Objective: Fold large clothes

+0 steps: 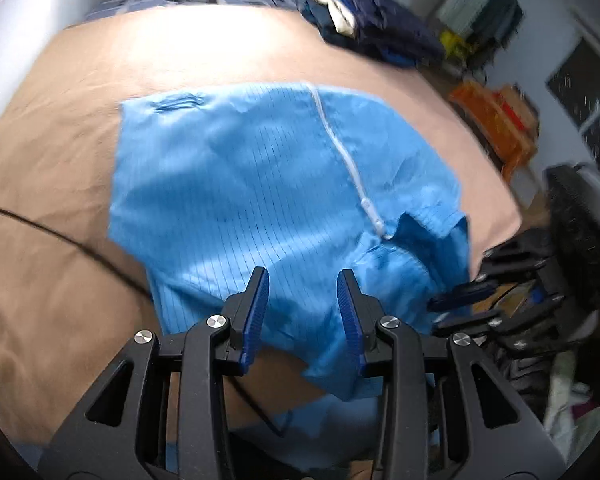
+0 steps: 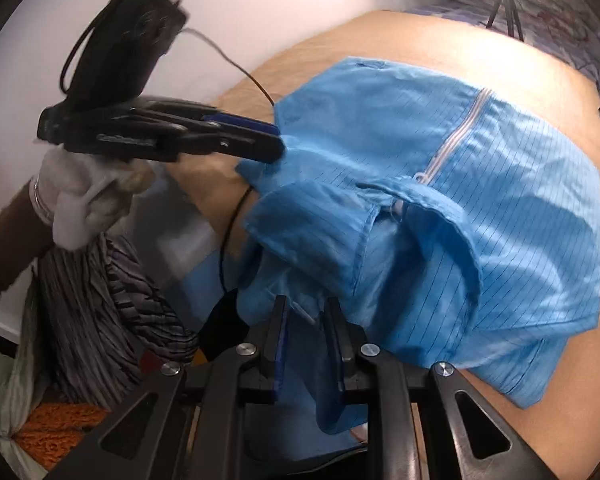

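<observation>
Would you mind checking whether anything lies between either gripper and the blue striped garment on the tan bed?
Nothing visible does. The left gripper hangs directly over the blue striped garment's near edge, and the right gripper already has its fabric between its fingers. A thin black cable crosses the tan bed to one side.

Garment (image 1: pixel 240 184) spread on the bed (image 1: pixel 60 160), its near edge hanging over the bed's front, clothes pile (image 1: pixel 364 20) at the far right corner, tripod (image 2: pixel 504 12) behind, left claw (image 2: pixel 276 140) at the garment's left edge.
</observation>
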A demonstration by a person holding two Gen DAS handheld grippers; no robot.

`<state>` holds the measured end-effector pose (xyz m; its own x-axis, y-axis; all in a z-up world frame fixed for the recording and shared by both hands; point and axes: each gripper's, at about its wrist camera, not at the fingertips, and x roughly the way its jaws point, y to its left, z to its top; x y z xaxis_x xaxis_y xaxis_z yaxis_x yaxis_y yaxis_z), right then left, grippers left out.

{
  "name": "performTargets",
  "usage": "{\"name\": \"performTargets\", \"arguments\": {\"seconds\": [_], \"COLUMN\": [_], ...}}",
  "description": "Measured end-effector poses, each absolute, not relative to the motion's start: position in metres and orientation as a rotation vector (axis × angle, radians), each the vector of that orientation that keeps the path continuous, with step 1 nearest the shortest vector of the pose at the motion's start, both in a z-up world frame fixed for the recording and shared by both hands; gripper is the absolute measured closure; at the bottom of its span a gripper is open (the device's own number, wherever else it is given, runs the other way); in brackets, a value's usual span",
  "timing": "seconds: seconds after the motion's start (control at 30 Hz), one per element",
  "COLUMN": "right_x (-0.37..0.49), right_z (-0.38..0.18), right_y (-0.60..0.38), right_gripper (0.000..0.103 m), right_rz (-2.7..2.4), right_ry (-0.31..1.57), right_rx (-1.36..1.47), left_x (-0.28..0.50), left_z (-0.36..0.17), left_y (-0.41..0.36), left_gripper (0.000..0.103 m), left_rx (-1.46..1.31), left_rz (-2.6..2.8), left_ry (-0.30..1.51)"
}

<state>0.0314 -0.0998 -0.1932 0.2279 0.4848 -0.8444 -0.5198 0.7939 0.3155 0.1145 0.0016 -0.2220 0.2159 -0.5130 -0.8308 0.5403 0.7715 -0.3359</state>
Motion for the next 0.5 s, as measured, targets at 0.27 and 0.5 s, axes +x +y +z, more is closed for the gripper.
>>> {"name": "performTargets", "arguments": {"seconds": [0.27, 0.5], "right_x": [0.056, 0.042], "right_z": [-0.168, -0.189], "right_y": [-0.105, -0.110], "right_gripper": [0.087, 0.095], "right_rz": [0.624, 0.575], "right_ry": [1.025, 1.114], "right_rx": [-0.004, -0.181], "left_x": [0.115, 0.118], "left_z": [-0.251, -0.253], "left_y": [-0.005, 0.011], "left_gripper": [0.068, 0.068], "left_rx": [0.083, 0.042], "left_rz": [-0.749, -0.751], "left_ry": [1.192, 1.192]}}
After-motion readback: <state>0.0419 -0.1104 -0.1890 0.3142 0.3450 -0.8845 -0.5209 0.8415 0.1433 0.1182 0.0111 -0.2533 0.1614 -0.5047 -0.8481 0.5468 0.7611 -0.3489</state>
